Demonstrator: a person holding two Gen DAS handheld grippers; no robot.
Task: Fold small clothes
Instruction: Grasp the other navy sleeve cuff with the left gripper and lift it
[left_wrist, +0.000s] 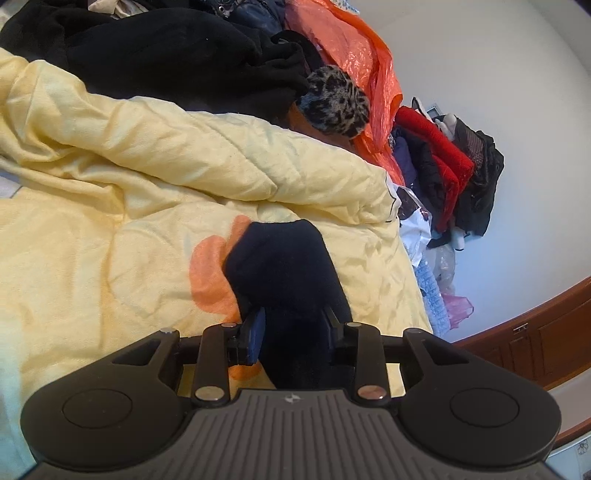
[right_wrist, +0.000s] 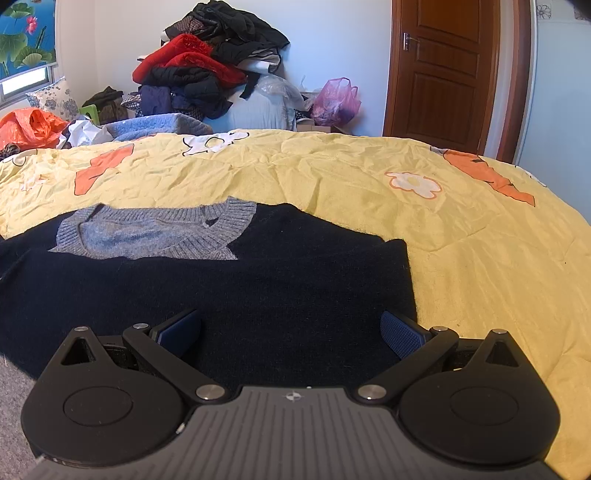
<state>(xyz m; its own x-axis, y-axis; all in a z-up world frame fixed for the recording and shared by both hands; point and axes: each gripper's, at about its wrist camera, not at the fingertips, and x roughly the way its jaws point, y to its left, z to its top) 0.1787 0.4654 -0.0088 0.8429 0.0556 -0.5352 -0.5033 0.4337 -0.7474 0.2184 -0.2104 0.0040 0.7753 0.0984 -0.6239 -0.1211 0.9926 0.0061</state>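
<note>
A dark navy sweater (right_wrist: 221, 295) with a grey-blue knitted collar (right_wrist: 155, 232) lies flat on the yellow quilt (right_wrist: 369, 177). In the left wrist view a bunched fold of the same navy cloth (left_wrist: 280, 266) rises from the quilt (left_wrist: 110, 240). My left gripper (left_wrist: 293, 328) is shut on this fold, and the cloth hides most of both pads. My right gripper (right_wrist: 290, 325) hovers low over the sweater's near right part. It stands open, its blue pads (right_wrist: 400, 332) wide apart with only flat fabric beneath them.
Black garments (left_wrist: 166, 48), a leopard-print fur piece (left_wrist: 336, 99) and an orange plastic bag (left_wrist: 351, 55) crowd the quilt's far side. A heap of clothes (right_wrist: 207, 66) and a pink bag (right_wrist: 336, 99) stand by the wall beside a brown door (right_wrist: 443, 66).
</note>
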